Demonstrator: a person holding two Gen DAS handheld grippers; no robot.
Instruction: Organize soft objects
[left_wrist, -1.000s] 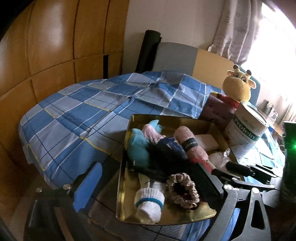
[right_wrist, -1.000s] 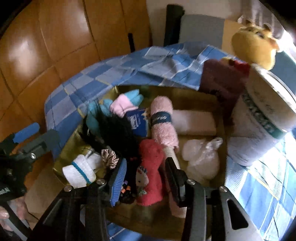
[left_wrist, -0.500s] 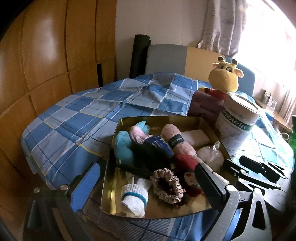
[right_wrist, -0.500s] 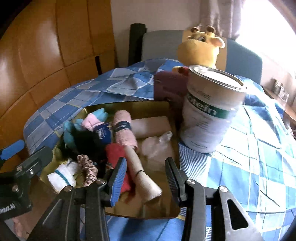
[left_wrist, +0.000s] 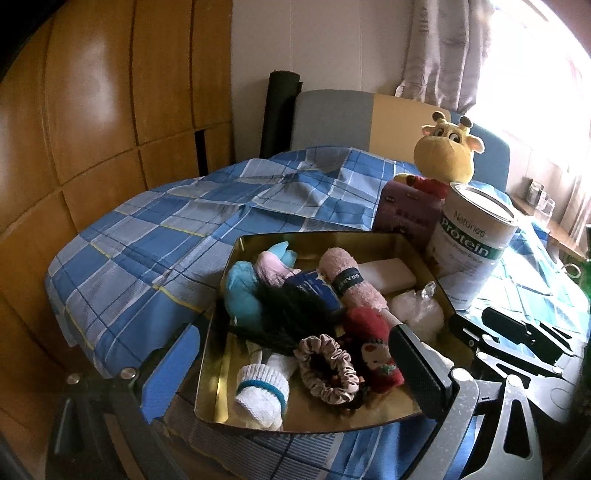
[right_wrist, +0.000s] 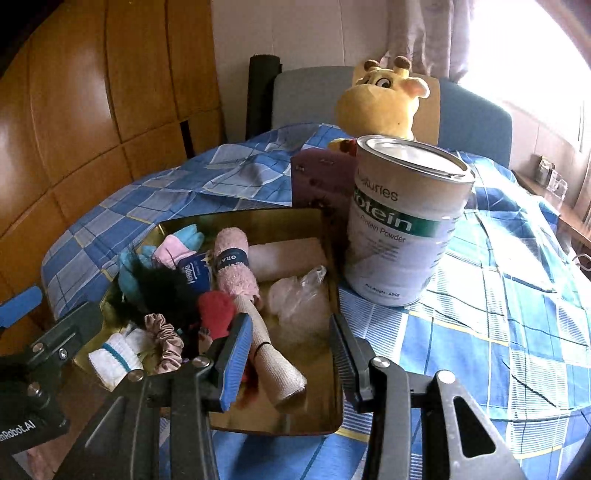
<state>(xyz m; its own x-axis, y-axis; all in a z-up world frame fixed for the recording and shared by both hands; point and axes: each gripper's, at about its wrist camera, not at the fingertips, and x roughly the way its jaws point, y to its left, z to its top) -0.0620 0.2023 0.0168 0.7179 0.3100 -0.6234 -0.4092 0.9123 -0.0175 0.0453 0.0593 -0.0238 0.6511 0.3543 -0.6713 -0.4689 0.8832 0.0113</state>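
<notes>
gold tray (left_wrist: 221, 332) of soft goods on checked cloth; both grippers held wide and empty.

socks, scrunchie (left_wrist: 327, 369), pink towel roll (right_wrist: 234, 264) and bandage roll (right_wrist: 275, 363) are heaped in the tray. left gripper (left_wrist: 291, 373) and right gripper (right_wrist: 290, 356) are poised above its near end, nothing grasped. stage unsettled: sorted already, or awaiting sorting.

Setting: home, living or dining room. Landmark: table under blue checked cloth (left_wrist: 192, 221). Behind table: upholstered chair (left_wrist: 332, 118), grey and tan back. Left of table: glossy wood-panelled wall (left_wrist: 92, 129). Beyond chair, right: curtain (left_wrist: 443, 51) at bright window. On table: giraffe plush (left_wrist: 445, 151), protein powder tin (right_wrist: 402, 221), gold tray (left_wrist: 317, 240) holding socks, scrunchie, rolled towels.
</notes>
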